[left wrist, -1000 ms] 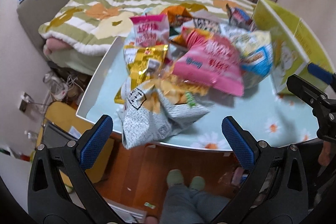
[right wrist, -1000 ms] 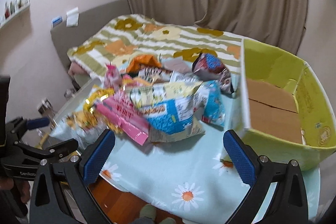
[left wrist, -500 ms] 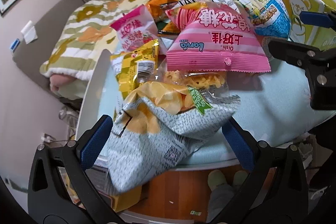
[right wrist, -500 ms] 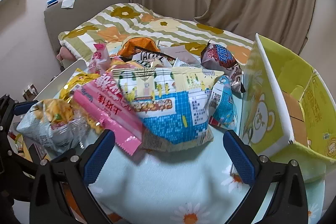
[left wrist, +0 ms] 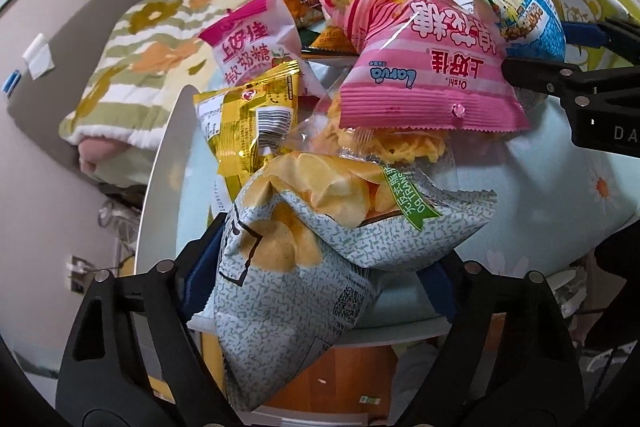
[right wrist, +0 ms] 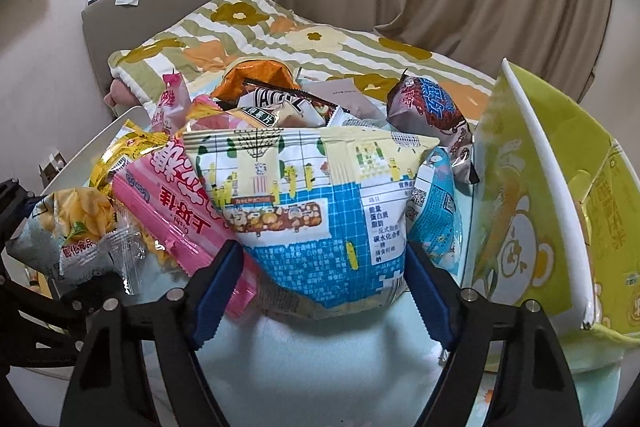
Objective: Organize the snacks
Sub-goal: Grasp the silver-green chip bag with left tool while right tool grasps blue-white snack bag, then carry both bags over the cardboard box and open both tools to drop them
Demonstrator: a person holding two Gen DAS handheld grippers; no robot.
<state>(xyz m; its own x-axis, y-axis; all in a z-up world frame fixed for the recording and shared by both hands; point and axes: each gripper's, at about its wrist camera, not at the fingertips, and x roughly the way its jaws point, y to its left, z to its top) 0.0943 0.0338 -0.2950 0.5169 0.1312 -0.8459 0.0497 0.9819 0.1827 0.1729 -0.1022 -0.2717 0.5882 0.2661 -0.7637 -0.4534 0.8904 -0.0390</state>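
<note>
A heap of snack packets lies on the table's pale blue daisy cloth (left wrist: 560, 187). My left gripper (left wrist: 320, 275) is closing on a grey-green chips bag (left wrist: 304, 259). Both blue pads touch its sides and the bag is crumpled between them. My right gripper (right wrist: 324, 279) is closing on a blue and white snack bag (right wrist: 320, 211), with a pad against each lower side. A pink striped bag (right wrist: 176, 211) leans on the right gripper's left finger. That pink bag (left wrist: 428, 79) sits above the chips, beside a gold packet (left wrist: 252, 123).
An open yellow-green cardboard box (right wrist: 540, 187) stands at the table's right. A dark red packet (right wrist: 432, 111) and an orange bag (right wrist: 256, 75) lie at the back of the heap. A bed with a flowered blanket (right wrist: 280, 35) is behind. The chips bag overhangs the table's near edge.
Both grippers have come down and closer to the heap. Their jaws have narrowed from wide open until the pads meet the chips bag and the blue and white bag.
</note>
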